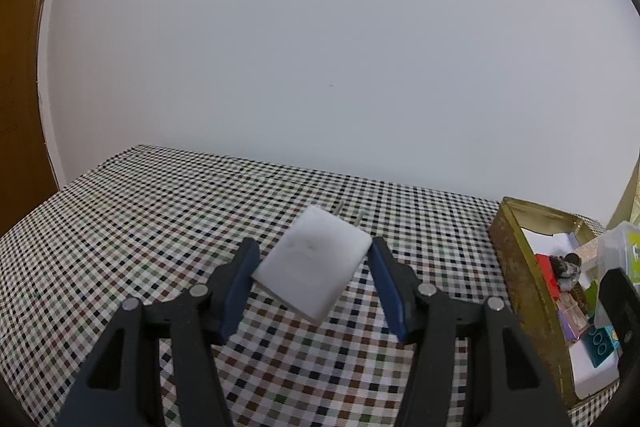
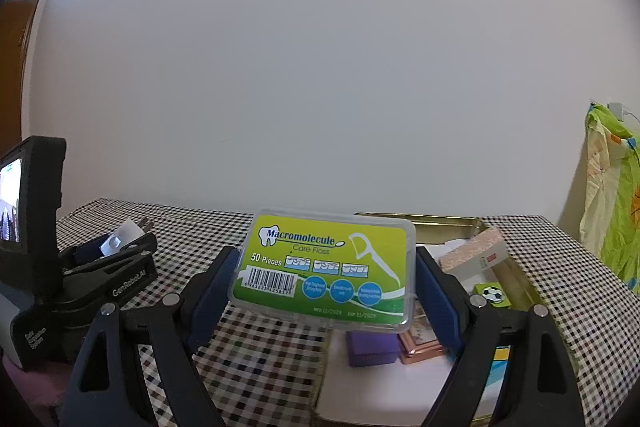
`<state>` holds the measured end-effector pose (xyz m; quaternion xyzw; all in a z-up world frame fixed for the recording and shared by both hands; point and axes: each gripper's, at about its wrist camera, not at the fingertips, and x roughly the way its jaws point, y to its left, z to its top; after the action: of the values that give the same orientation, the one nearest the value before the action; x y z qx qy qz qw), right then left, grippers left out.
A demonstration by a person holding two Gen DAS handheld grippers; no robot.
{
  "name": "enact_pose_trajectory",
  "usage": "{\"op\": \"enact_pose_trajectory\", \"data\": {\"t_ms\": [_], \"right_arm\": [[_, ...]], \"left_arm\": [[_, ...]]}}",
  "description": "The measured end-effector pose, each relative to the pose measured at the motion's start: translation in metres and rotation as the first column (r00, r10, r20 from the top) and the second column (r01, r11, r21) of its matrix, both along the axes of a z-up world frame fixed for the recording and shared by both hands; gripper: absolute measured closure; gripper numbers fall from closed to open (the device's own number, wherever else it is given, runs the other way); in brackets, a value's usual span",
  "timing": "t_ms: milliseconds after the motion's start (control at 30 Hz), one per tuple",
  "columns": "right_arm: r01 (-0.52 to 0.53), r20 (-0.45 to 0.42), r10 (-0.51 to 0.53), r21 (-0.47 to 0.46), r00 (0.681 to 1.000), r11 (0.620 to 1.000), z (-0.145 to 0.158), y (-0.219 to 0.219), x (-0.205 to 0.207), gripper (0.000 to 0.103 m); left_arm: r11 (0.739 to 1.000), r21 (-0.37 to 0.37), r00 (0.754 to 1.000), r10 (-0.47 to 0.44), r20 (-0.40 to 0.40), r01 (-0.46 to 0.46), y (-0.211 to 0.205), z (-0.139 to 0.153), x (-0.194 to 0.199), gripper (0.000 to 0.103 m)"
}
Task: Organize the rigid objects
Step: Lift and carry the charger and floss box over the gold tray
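Left gripper (image 1: 314, 267) clamps white charger (image 1: 314, 263); right gripper (image 2: 324, 267) clamps floss box (image 2: 324, 269)

- The left gripper (image 1: 314, 267) is clamping a white plug adapter (image 1: 314, 265) between its blue pads (image 1: 240, 287), held above the table
- The right gripper (image 2: 324, 287) is gripping a clear dental floss box (image 2: 324, 269) by its two short ends, raised level

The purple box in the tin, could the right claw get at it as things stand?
Probably not yet. The right claw is shut on the floss box, which hangs right over the purple box in the gold tin. It would have to release first.
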<state>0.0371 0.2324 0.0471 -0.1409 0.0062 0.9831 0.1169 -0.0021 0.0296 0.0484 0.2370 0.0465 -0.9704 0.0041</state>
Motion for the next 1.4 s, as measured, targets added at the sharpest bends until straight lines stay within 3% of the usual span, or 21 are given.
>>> {"op": "enact_pose_trajectory", "data": {"t_ms": [933,1400], "right_arm": [[0.17,-0.035,-0.17,-0.026,0.985,0.985,0.004,0.048,0.039,0.016],[0.24,-0.029,-0.241,-0.023,0.97,0.97,0.008,0.099,0.051,0.016]], "left_arm": [[0.993,-0.024,0.989,-0.117,-0.091,0.116,0.061,0.027,0.03,0.047],[0.975,-0.04,0.969,-0.223,-0.101,0.22,0.112,0.033,0.035,0.047]]}}
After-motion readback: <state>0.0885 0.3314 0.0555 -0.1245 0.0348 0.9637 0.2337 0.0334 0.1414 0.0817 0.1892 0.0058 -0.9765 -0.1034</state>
